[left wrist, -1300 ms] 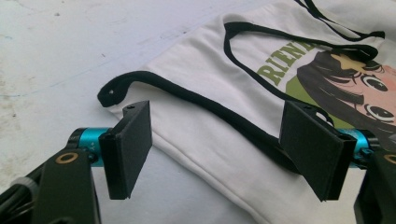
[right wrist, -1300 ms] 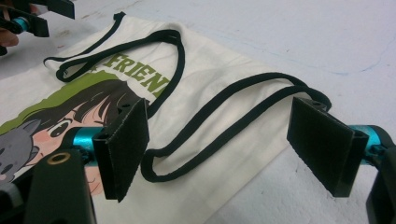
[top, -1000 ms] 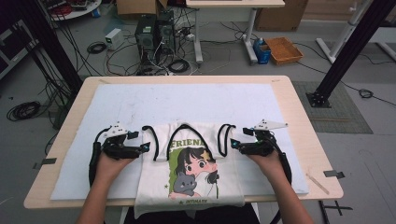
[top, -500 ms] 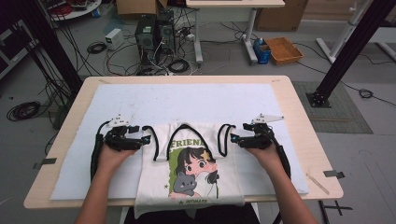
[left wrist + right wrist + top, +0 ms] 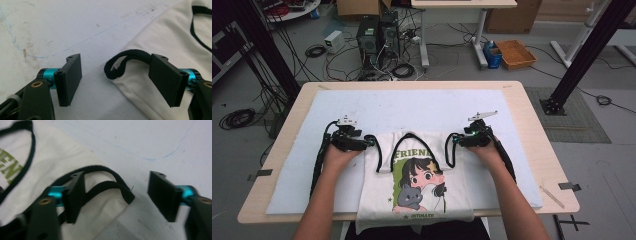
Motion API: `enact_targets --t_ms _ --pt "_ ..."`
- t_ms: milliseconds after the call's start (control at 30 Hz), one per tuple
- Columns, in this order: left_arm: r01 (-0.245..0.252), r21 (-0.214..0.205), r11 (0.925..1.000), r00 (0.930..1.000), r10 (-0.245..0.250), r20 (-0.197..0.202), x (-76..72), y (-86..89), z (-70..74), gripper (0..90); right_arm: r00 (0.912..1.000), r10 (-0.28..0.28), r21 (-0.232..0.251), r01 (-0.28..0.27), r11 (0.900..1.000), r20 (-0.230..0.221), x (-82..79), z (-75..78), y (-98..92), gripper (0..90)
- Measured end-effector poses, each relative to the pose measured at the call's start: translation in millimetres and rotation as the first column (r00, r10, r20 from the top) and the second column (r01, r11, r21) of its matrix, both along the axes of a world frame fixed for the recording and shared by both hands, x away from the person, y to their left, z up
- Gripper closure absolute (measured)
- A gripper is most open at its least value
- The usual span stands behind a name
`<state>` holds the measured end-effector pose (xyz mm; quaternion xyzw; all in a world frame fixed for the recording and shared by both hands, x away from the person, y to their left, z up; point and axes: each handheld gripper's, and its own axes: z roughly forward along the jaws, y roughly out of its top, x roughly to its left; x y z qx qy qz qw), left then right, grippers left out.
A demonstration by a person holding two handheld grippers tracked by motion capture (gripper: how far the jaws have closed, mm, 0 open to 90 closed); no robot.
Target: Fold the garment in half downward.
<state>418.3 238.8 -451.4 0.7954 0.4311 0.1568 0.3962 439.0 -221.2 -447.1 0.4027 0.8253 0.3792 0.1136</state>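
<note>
A white sleeveless shirt [image 5: 414,185] with black trim and a cartoon print is laid flat at the near edge of the table [image 5: 532,115], its hem hanging over that edge between the person's forearms. It rests on a pale blue mat [image 5: 412,107], which is left bare beyond the neckline and out to both sides, so open room is offered there.

The left gripper [image 5: 371,142] is set at the shirt's left shoulder strap [image 5: 125,61]; its 2 jaws stand wide apart and nothing is pinched, the strap's end lying between them. The right gripper [image 5: 451,140] is set at the right shoulder strap [image 5: 107,183]; its jaws have just been closing, yet a gap is kept and the strap is not pressed.

Beyond the table, computer towers [image 5: 377,37], loose cables and a brown basket [image 5: 515,53] are seen on the floor.

Compared with 1 second earlier, both grippers are found farther up the mat and nearer the straps.
</note>
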Motion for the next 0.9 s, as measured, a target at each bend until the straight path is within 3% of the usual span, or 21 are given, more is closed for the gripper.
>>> enact_targets --t_ms 100,133,267,400,733,800,900 --pt "-0.008 0.047 0.9988 0.9997 0.007 0.022 -0.3 -2.2 0.6 34.7 0.9989 -0.001 -0.06 0.004 0.9982 0.046 -2.9 -0.9 4.4 47.4" --pt "-0.013 0.062 0.998 0.9994 0.011 0.033 -1.0 -2.8 1.0 39.1 0.9989 0.002 -0.056 0.0 0.9984 0.047 -4.1 -1.0 5.1 51.5" --pt "0.015 0.056 0.9983 0.9986 -0.018 0.05 -4.3 -7.5 0.7 60.0 0.9981 0.041 -0.051 -0.039 0.9979 0.046 -8.4 0.2 7.2 75.3" --pt "0.05 0.062 0.9968 0.9967 -0.054 0.061 -6.8 -11.5 0.9 80.8 0.9964 0.066 -0.073 -0.062 0.9955 0.053 -11.8 2.0 9.5 79.6" --pt "0.022 0.055 0.9982 0.9951 -0.027 0.095 -2.2 -6.3 11.5 83.8 0.9908 0.063 -0.078 -0.053 0.9955 0.12 -9.0 17.9 2.5 81.9" --pt "0.011 0.033 0.9994 0.9916 -0.015 0.129 -1.6 -5.7 13.9 84.0 0.9899 0.063 -0.087 -0.052 0.9949 0.127 -6.8 22.2 3.7 81.9" --pt "0.009 0.041 0.9991 0.9932 -0.014 0.116 3.5 -3.2 19.8 84.0 0.9885 0.054 -0.091 -0.042 0.995 0.141 -3.7 26.0 3.2 82.0"
